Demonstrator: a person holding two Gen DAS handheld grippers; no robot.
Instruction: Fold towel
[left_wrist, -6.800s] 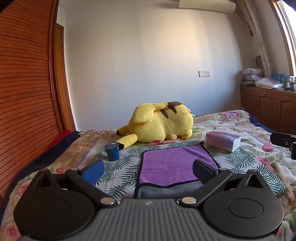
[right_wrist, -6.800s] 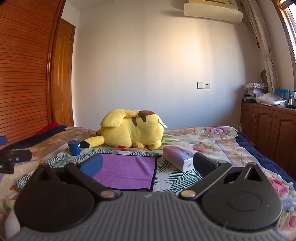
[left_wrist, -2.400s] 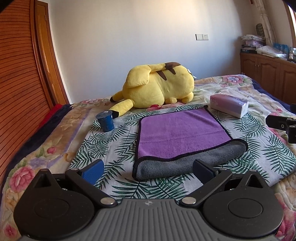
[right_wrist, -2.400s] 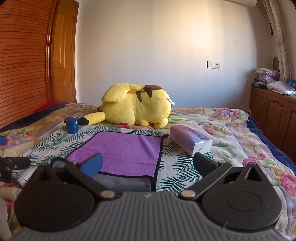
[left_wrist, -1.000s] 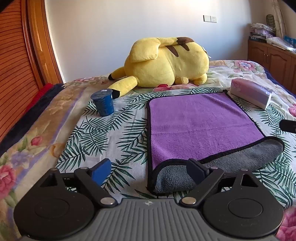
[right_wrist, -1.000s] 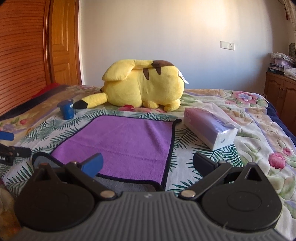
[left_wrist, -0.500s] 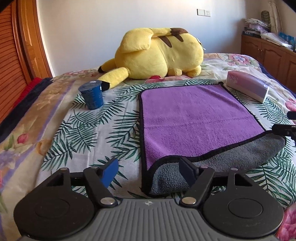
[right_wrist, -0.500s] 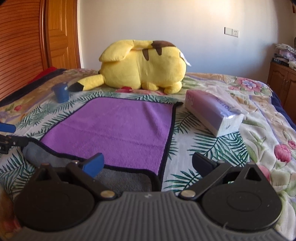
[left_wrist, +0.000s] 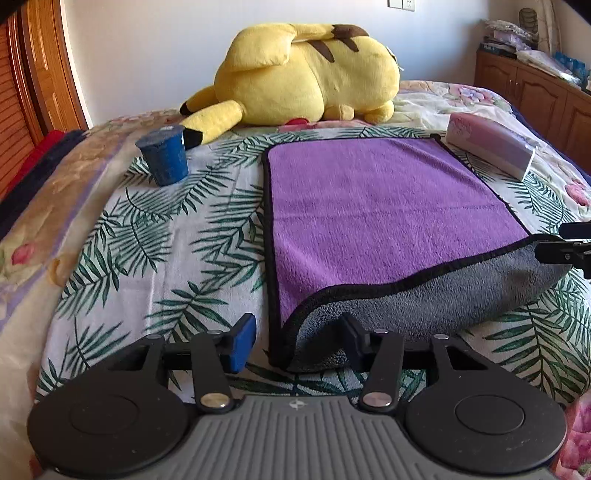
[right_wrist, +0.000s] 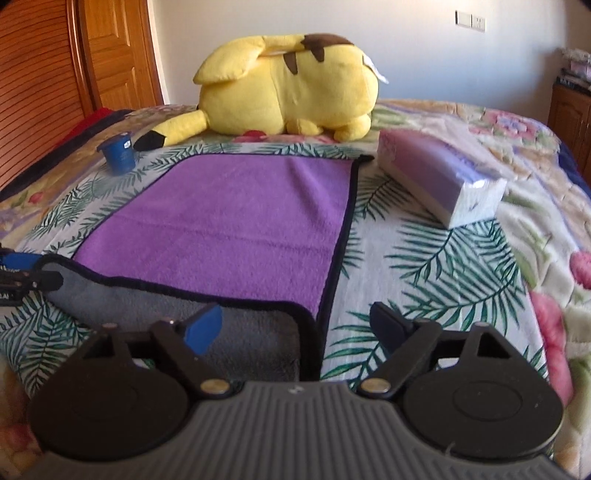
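A purple towel (left_wrist: 376, 206) with a black border lies on the leaf-print bedspread; its near edge is turned over and shows the grey underside (left_wrist: 424, 299). My left gripper (left_wrist: 295, 338) straddles the towel's near left corner, jaws partly closed with the fold between them, not touching it. My right gripper (right_wrist: 295, 321) is open around the near right corner of the towel (right_wrist: 236, 218), whose grey fold (right_wrist: 240, 332) lies between the jaws. Each gripper shows at the edge of the other's view.
A big yellow plush toy (left_wrist: 306, 81) lies behind the towel. A blue cup (left_wrist: 164, 155) stands to the left, a tissue pack (left_wrist: 491, 147) to the right. A wooden wardrobe (right_wrist: 44, 85) lines the left side, a cabinet (left_wrist: 535, 99) the far right.
Both grippers have moved down and forward to the towel's near corners. The left jaws have narrowed around the left corner. The right jaws stay wide.
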